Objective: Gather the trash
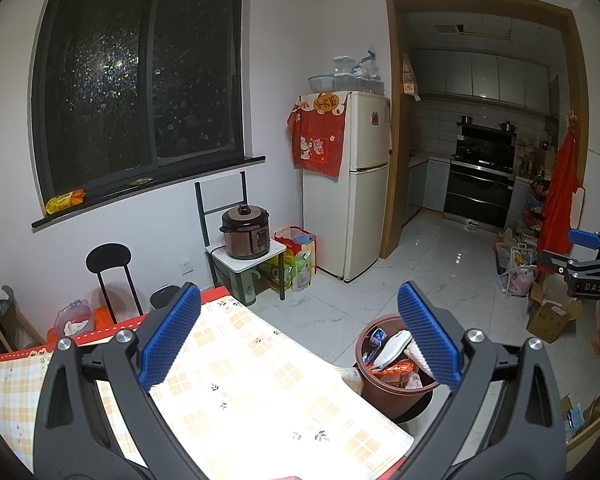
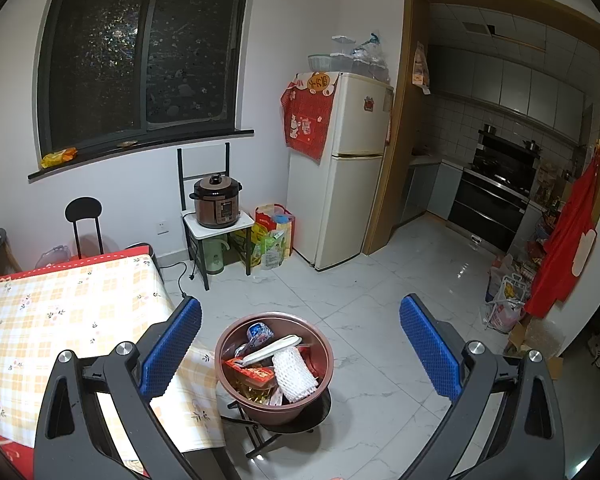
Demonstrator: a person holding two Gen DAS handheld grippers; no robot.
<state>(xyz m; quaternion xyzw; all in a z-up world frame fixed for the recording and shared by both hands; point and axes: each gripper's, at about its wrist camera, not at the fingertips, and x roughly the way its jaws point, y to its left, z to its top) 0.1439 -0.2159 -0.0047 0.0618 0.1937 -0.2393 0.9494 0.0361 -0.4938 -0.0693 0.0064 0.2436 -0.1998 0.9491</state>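
Left wrist view: left gripper (image 1: 298, 334), jaws apart and empty, above the bare yellow-checked tablecloth (image 1: 236, 384). Right wrist view: right gripper (image 2: 300, 346), likewise apart, over the round brown bin (image 2: 236, 394) holding wrappers and white foam netting (image 2: 294, 374); collection appears largely complete.

Blue dimpled pads (image 2: 172, 350) on black grippers; yellow-orange checked, flowered cloth (image 2: 60, 320) over worktop; brown bin (image 2: 236, 344); white netted foam sleeve (image 2: 294, 374); cream fridge (image 2: 350, 168).
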